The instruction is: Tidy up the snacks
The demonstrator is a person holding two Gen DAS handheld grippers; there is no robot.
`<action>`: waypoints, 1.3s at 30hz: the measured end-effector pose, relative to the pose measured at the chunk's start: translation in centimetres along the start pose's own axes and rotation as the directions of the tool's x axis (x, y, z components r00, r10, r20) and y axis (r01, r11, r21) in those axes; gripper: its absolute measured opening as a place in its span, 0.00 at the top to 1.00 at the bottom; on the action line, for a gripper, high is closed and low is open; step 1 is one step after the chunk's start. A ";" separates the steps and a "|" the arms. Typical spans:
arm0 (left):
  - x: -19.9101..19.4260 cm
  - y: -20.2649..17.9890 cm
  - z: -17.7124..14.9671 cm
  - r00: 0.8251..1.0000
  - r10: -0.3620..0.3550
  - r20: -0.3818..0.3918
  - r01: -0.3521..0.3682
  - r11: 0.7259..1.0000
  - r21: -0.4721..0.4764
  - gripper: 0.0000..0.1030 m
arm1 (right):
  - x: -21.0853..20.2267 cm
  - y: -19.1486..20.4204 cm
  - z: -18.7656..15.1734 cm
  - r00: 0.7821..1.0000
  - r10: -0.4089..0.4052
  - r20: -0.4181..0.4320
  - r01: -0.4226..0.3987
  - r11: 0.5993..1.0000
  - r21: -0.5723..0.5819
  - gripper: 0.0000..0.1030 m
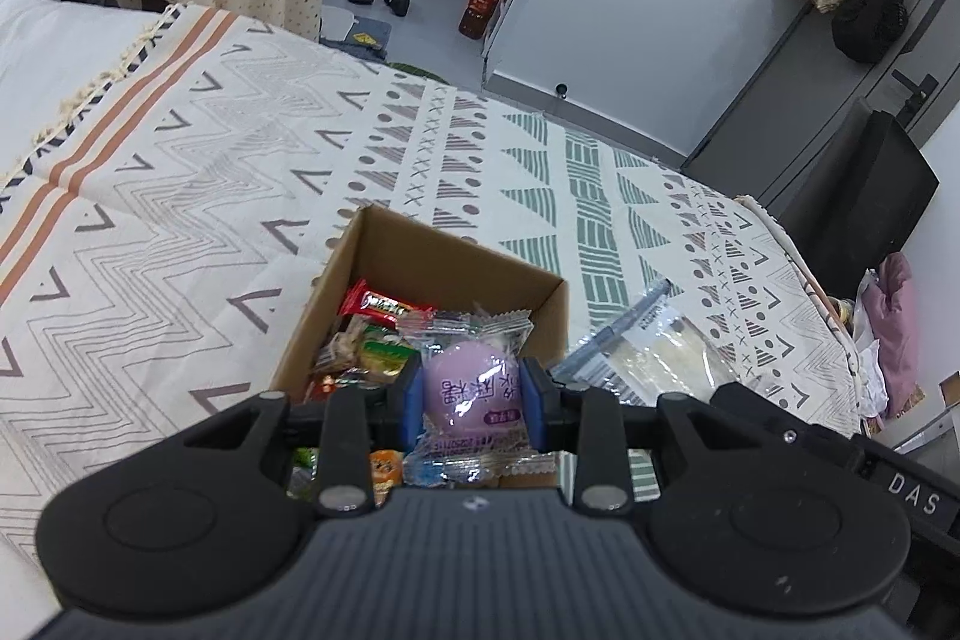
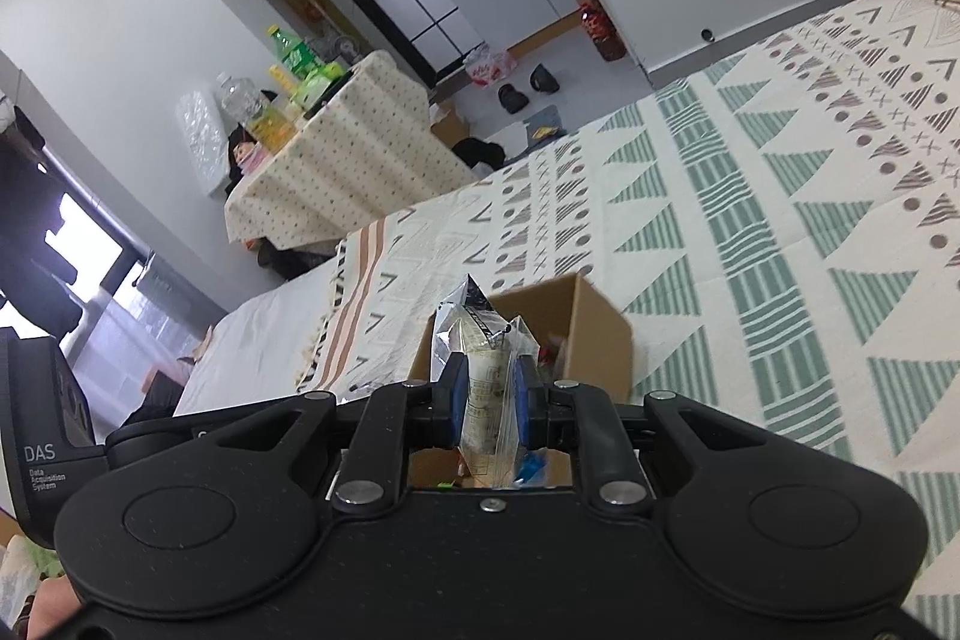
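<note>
Patterned bedspread (image 1: 180,172) holds cardboard box (image 1: 372,244) of wrapped snacks (image 1: 372,340).

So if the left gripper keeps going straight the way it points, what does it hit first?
Probably the snacks in the box. The left gripper, shut on the purple snack, points into it, though depth is unclear.

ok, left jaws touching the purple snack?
Touching. In the left wrist view the left gripper has both blue jaws pressed against the sides of the purple snack, held above the box.
</note>
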State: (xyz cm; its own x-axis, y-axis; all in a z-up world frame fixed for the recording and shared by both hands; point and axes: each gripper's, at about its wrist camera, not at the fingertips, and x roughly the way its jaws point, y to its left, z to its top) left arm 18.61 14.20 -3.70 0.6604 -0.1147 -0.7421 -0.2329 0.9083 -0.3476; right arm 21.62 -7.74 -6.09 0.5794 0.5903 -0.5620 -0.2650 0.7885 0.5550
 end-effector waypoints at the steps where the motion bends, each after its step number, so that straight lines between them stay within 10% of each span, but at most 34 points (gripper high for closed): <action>1: 0.0 0.3 0.0 1.000 -0.001 -0.003 0.001 1.000 -0.003 0.69 | 0.2 0.2 -0.1 1.000 0.002 -0.006 -0.002 1.000 -0.003 0.84; 7: 0.2 1.7 -0.1 1.000 0.005 -0.015 -0.005 1.000 -0.019 0.69 | 1.1 1.0 -0.9 0.998 0.013 -0.057 -0.013 1.000 0.006 0.76; 10: 0.3 2.1 -0.1 1.000 0.006 -0.021 -0.007 1.000 -0.024 0.69 | 1.6 0.4 -1.0 0.996 -0.028 -0.086 0.032 0.999 0.042 0.50; 29: -0.2 1.3 0.1 0.999 0.013 -0.050 -0.014 1.000 -0.014 0.66 | -0.8 -1.2 -0.2 0.988 -0.144 -0.055 0.146 0.988 0.050 0.34; 39: -0.9 1.3 -0.9 0.992 0.088 -0.089 -0.089 0.996 -0.007 0.33 | -2.6 -1.7 -0.4 0.980 -0.187 -0.074 0.188 0.982 0.018 0.24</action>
State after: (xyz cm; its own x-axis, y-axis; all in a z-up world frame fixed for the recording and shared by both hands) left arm 17.08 15.11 -4.06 0.5715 -0.0700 -0.8176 -0.2951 0.9122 -0.2843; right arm 20.29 -10.56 -5.79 0.5598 0.4439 -0.6997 -0.1372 0.8824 0.4501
